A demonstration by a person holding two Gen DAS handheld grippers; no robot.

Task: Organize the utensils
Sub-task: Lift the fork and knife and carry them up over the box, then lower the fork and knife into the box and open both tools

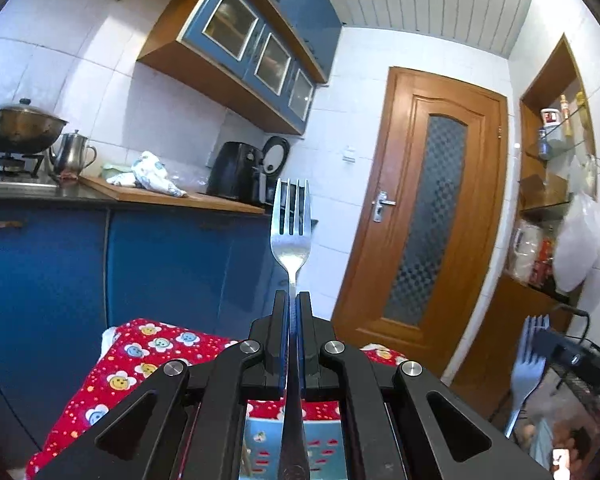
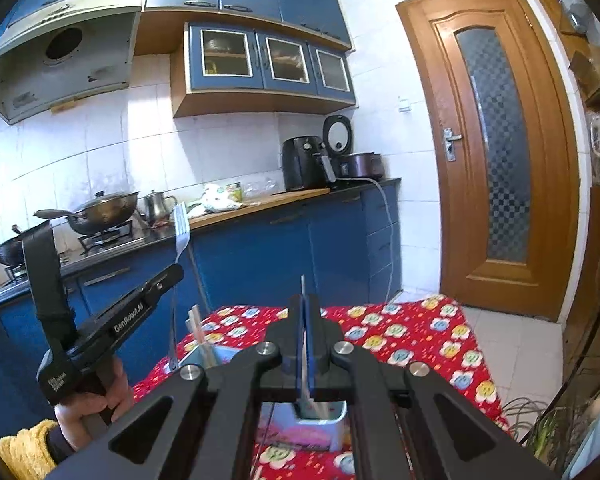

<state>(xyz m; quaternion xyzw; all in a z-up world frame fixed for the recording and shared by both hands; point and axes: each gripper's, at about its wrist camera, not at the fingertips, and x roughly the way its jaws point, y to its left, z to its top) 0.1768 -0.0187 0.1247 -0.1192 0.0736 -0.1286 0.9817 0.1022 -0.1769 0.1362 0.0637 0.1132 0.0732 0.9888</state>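
Forks are up in the air in both hands, well above the table. Nearest, in the left wrist view, the left gripper (image 1: 292,300) has its two jaws pressed together on the neck of a steel fork (image 1: 291,232); the handle runs back between the fingers toward the camera and the tines stand straight up beyond the fingertips. Seen from the right wrist view, that same left gripper (image 2: 176,271) pinches the fork (image 2: 180,232) partway along, tines above the jaws and the long handle hanging below them, while a hand (image 2: 90,404) in a yellow sleeve (image 2: 26,450) grips the tool's handle.

The right gripper (image 2: 303,300) is likewise clamped shut on a second fork (image 2: 302,284), seen edge-on, so only a thin sliver of metal pokes up past the fingertips. From the left wrist view this second fork (image 1: 530,360) shows at the right edge, tines up, held by the dark body of the right gripper (image 1: 548,340).

Below both grippers sits a light blue utensil holder (image 2: 332,424) on the red flowered tablecloth (image 2: 400,340); pale chopsticks (image 2: 198,332) lean out of its far end. Beyond the table run blue cabinets (image 2: 260,260) and a counter with a wok (image 2: 100,208), then the wooden door (image 2: 492,140).
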